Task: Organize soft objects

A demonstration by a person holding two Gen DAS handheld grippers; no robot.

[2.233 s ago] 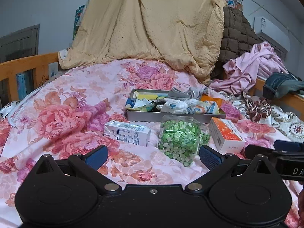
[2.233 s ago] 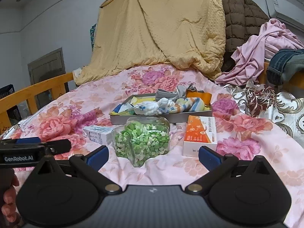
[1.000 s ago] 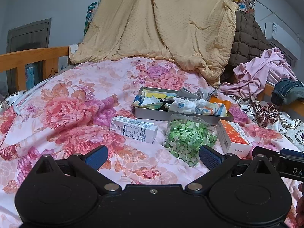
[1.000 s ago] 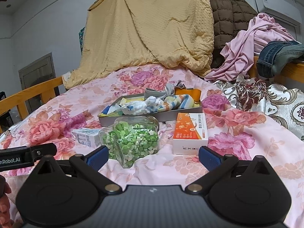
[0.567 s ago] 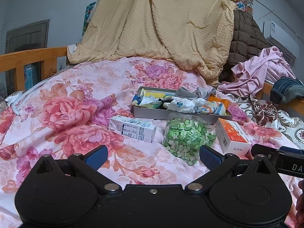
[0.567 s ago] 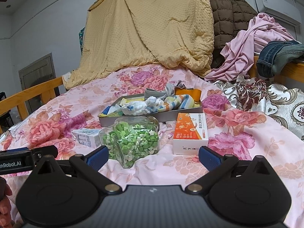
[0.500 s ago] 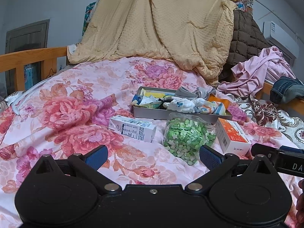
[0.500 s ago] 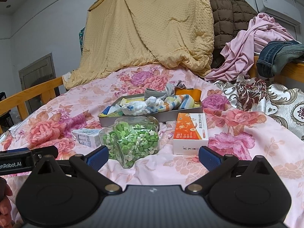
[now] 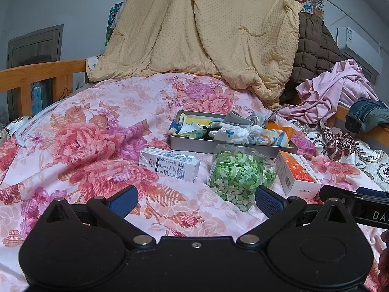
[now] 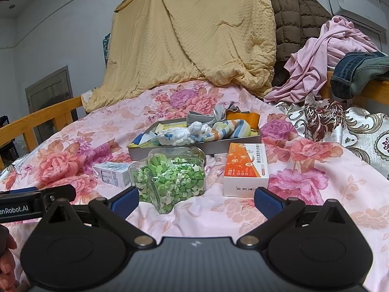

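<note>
On a floral bedspread [image 9: 102,126], well short of the grey tray [image 9: 218,147] heaped with soft cloths [image 10: 209,130]: left gripper [image 9: 195,198] and right gripper [image 10: 195,198], both spread wide, empty. Best approached over the star-filled jar [image 10: 170,175], pinching one cloth only.

left hand-held gripper [image 9: 195,198]: jaws wide apart, empty, low over floral bedspread [image 9: 80,146] | ahead: milk carton [image 9: 169,164] lying flat, clear bag of green pieces [image 9: 234,174] just right of it, orange-and-white box [image 9: 297,174] beside bag | behind them: metal tray [image 9: 194,144] heaped with soft cloths [image 9: 245,131] | far right edge: right hand-held gripper [image 9: 357,205]
</note>
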